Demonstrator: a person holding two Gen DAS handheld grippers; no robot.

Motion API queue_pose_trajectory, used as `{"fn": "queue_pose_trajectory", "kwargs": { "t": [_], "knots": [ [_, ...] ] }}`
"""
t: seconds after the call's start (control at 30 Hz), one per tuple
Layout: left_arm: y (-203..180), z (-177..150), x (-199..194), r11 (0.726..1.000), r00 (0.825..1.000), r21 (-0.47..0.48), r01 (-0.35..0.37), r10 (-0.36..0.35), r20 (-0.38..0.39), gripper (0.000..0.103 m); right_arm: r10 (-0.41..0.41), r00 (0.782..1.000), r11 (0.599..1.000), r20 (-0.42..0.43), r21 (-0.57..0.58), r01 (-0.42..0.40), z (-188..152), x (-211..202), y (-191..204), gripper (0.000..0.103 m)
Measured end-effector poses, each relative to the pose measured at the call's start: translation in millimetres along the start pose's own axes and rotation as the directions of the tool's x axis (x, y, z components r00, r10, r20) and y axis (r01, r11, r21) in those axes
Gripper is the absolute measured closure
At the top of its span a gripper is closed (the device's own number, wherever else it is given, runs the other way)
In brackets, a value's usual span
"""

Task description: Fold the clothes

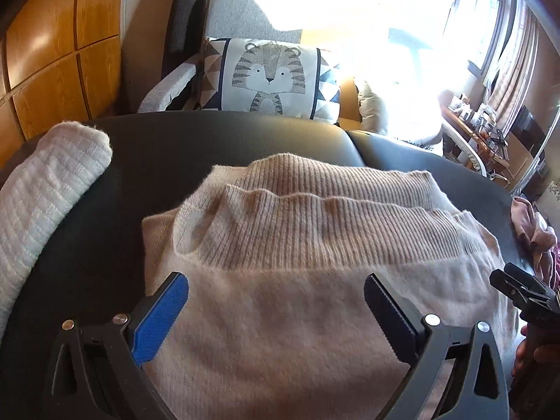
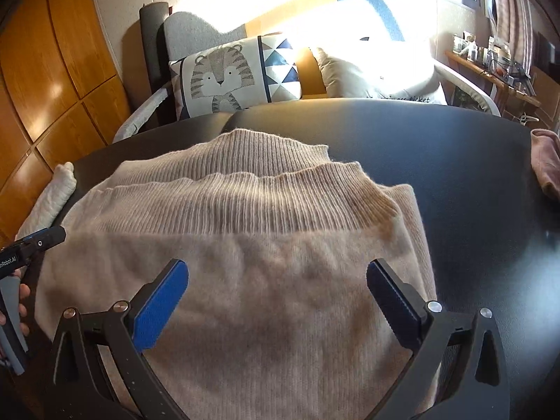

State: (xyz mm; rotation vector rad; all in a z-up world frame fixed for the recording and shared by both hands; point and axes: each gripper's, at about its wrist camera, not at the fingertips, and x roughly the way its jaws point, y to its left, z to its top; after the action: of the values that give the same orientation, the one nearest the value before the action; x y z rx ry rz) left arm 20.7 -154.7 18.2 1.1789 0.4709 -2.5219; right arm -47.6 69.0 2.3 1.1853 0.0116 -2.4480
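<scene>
A beige knit sweater (image 1: pixel 297 245) lies folded on the black table (image 1: pixel 157 147), its ribbed hem edges stacked toward the far side. My left gripper (image 1: pixel 276 301) hovers open over its near part, nothing between the blue pad and the dark pad. My right gripper (image 2: pixel 278 290) is also open above the same sweater (image 2: pixel 245 245), a little further right. The right gripper's tip (image 1: pixel 514 287) shows at the right edge of the left wrist view; the left gripper's tip (image 2: pixel 38 245) shows at the left edge of the right wrist view, with a hand behind it.
A white knit garment (image 1: pixel 45 196) lies folded at the table's left edge. A pink garment (image 2: pixel 546 164) sits at the right edge. Behind the table stands a sofa with a tiger cushion (image 1: pixel 269 77) and a white cushion (image 2: pixel 378 73). Wooden cabinets (image 1: pixel 52 52) are at left.
</scene>
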Motion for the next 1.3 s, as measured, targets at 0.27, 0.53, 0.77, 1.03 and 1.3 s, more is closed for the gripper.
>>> {"fn": "queue_pose_trajectory", "kwargs": {
  "t": [0.27,0.53,0.77,1.03,1.3],
  "knots": [
    [12,-39,-18,0.996,0.993,-0.013,-0.092,0.091,-0.078,0.0,-0.019,1.0,0.997,-0.01,0.069,0.02,-25,-21,-32,0.0],
    [82,-16,-13,0.977,0.999,-0.209,-0.037,0.035,-0.013,0.0,-0.066,0.998,0.994,-0.012,0.084,0.066,-2,2,-67,0.0],
    [107,-3,27,0.975,0.997,-0.219,0.028,-0.042,-0.057,0.0,-0.036,0.998,0.995,-0.05,0.088,0.04,13,35,-77,0.0],
    [88,6,51,0.995,0.995,-0.101,0.022,-0.031,-0.092,0.0,0.009,0.999,0.996,-0.05,0.085,-0.005,15,46,-81,0.0],
    [74,11,48,0.988,0.985,-0.054,0.146,-0.15,-0.09,0.035,0.065,0.997,0.996,-0.049,0.056,-0.063,14,47,-80,0.02]
  ]
}}
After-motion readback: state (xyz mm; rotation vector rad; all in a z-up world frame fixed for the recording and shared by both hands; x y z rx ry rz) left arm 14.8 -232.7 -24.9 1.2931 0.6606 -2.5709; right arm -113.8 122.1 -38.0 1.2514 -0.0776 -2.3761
